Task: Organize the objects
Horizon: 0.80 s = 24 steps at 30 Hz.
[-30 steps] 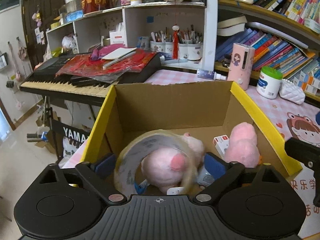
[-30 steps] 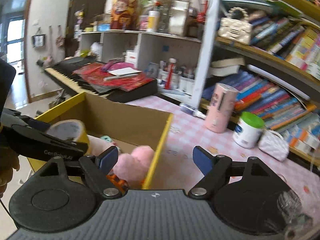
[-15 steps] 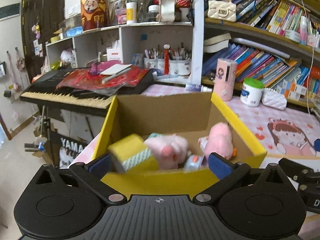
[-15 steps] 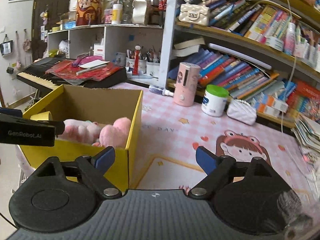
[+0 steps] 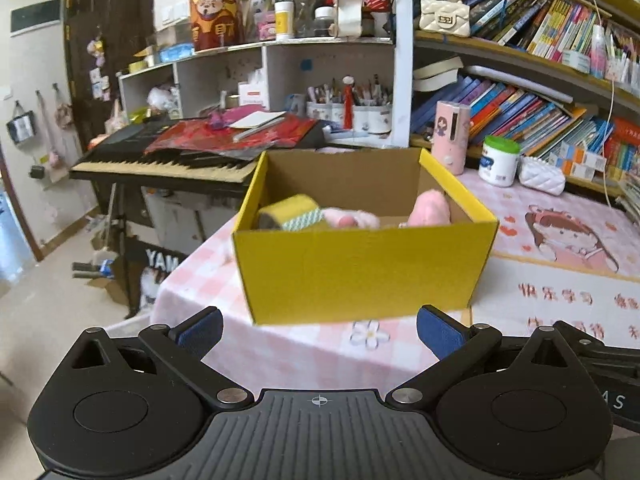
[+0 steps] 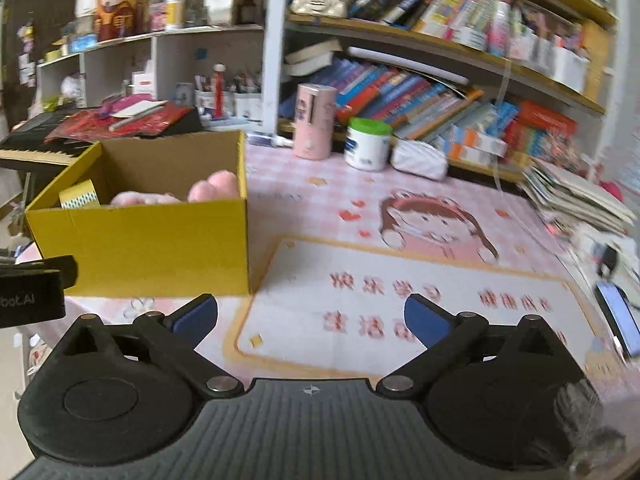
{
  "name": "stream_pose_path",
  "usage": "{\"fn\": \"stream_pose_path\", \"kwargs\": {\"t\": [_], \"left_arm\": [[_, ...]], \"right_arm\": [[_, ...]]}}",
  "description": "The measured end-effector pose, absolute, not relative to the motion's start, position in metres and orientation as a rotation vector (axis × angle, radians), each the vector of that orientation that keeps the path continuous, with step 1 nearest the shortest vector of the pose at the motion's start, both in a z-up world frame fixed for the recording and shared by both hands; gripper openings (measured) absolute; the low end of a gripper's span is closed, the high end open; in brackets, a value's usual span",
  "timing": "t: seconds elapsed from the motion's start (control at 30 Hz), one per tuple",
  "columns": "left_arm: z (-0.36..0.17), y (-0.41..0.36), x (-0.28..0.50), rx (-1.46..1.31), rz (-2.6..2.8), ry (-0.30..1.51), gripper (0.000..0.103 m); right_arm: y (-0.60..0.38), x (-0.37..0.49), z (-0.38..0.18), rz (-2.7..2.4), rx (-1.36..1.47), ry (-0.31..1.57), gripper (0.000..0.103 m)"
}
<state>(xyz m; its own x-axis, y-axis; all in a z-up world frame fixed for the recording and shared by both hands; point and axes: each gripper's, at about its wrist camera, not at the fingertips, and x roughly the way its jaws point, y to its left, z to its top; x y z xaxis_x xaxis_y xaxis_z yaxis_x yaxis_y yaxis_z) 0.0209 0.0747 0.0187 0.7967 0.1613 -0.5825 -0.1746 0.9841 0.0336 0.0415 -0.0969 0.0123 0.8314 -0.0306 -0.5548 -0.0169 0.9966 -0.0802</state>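
Note:
A yellow cardboard box (image 5: pixel 360 264) stands on the pink checked table near its left edge; it also shows in the right wrist view (image 6: pixel 140 248). Inside lie a yellow tape roll (image 5: pixel 294 214), seen too in the right wrist view (image 6: pixel 79 197), and pink plush toys (image 5: pixel 430 208) (image 6: pixel 212 188). My left gripper (image 5: pixel 320 330) is open and empty, in front of the box. My right gripper (image 6: pixel 311 318) is open and empty over the printed mat (image 6: pixel 400 296), right of the box.
A keyboard piano (image 5: pixel 168 160) stands left beyond the table. A pink canister (image 6: pixel 314 120), a white jar (image 6: pixel 367 144) and a white pouch (image 6: pixel 420 158) line the back by the bookshelves. Stacked papers (image 6: pixel 576 196) and a phone (image 6: pixel 618 316) lie at the right.
The left gripper released the tape roll into the box and drew back out of it, open. The right gripper also pulled back and swung right over the mat.

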Motion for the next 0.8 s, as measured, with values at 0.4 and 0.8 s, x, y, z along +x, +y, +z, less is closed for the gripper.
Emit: {"fn": "stream_pose_path", "kwargs": {"t": [0.4, 0.8], "left_arm": [[0.013, 0.041, -0.017, 0.133, 0.152, 0.604, 0.103], [0.013, 0.031, -0.012, 0.114, 0.149, 0.635, 0.103]], "right_arm": [[-0.106, -0.012, 0.002, -0.161, -0.06, 0.638, 0.103], [-0.118, -0.024, 0.007, -0.243, -0.052, 0.611, 0.103]]}}
